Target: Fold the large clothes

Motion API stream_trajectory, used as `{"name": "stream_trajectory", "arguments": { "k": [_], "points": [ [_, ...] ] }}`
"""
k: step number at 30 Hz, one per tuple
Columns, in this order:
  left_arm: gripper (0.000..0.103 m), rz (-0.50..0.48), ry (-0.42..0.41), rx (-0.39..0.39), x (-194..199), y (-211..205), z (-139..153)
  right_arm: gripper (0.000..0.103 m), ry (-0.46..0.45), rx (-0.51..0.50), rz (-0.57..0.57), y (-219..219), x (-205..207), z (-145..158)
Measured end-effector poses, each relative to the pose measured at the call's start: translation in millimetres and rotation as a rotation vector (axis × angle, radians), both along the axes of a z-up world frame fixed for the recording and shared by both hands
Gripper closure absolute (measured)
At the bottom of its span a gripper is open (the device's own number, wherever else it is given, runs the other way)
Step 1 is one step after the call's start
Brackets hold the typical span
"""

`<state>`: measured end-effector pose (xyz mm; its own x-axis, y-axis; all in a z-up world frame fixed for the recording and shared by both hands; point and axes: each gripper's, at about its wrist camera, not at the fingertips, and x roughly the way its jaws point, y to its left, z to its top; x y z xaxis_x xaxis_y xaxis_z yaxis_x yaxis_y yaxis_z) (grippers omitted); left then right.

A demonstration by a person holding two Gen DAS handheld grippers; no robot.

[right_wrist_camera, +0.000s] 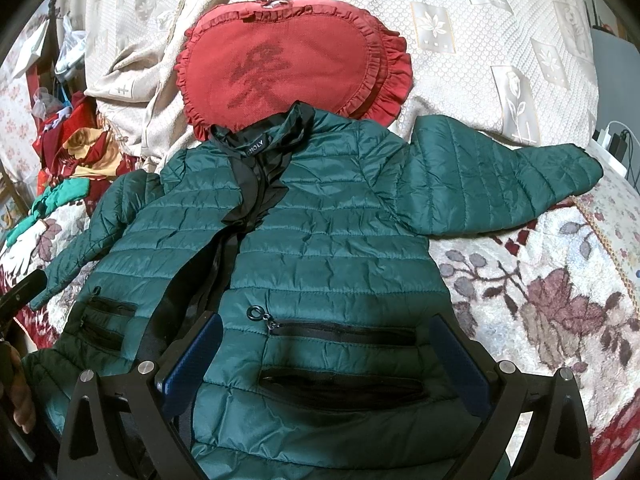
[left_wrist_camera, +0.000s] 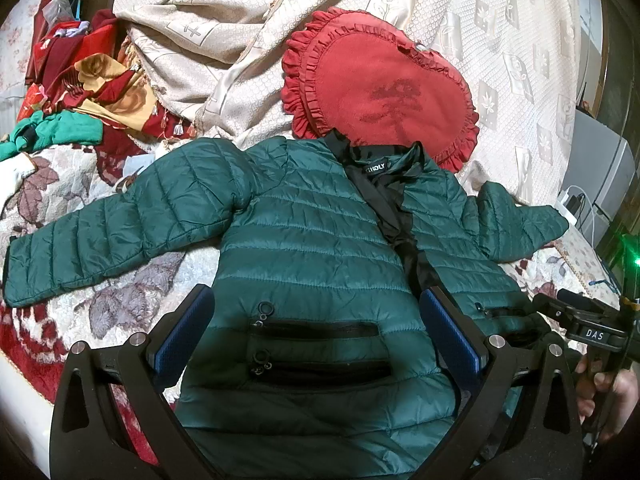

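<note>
Nearest in the left wrist view: left gripper (left_wrist_camera: 316, 332), blue-padded fingers (left_wrist_camera: 448, 332) spread wide, empty, hovering over the hem of a green quilted puffer jacket (left_wrist_camera: 304, 240). At 4 o'clock there, a hand (left_wrist_camera: 612, 396) wrapped round the black handle of the other tool. In the right wrist view: right gripper (right_wrist_camera: 326, 360), likewise wide apart and gripping nothing, poised above two black-zipped pockets (right_wrist_camera: 344, 334) with a ring pull (right_wrist_camera: 256, 313).

Just beyond, glossy jacket spread face up on a plush floral blanket (right_wrist_camera: 540, 300), horizontal stitched channels, black satin lining (left_wrist_camera: 384, 204) showing along the half-open front. Sleeves flung out: one towards 9 o'clock (left_wrist_camera: 80, 248) in the left view, the other towards 2 o'clock (right_wrist_camera: 492, 184) in the right view.

Farther off at 12 o'clock, touching the collar, a red heart-shaped cushion (right_wrist_camera: 292, 64) with ruffled edging and a darker embroidered motif. Behind it, a cream woven bedspread (right_wrist_camera: 500, 32) with leaf squares, rumpled. Far at 10 o'clock in the left view, a heap of red, gold and green cloths (left_wrist_camera: 92, 92).
</note>
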<state>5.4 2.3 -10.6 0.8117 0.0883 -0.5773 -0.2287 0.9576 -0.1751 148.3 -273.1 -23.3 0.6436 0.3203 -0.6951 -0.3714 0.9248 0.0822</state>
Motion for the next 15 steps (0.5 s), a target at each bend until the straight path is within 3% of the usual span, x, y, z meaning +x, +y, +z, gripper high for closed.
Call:
{"name": "stream_trajectory", "arguments": {
  "k": [15],
  "points": [
    [0.000, -0.001, -0.003, 0.006, -0.1, 0.3, -0.4, 0.001, 0.002, 0.000, 0.000, 0.2, 0.1, -0.2]
  ]
}}
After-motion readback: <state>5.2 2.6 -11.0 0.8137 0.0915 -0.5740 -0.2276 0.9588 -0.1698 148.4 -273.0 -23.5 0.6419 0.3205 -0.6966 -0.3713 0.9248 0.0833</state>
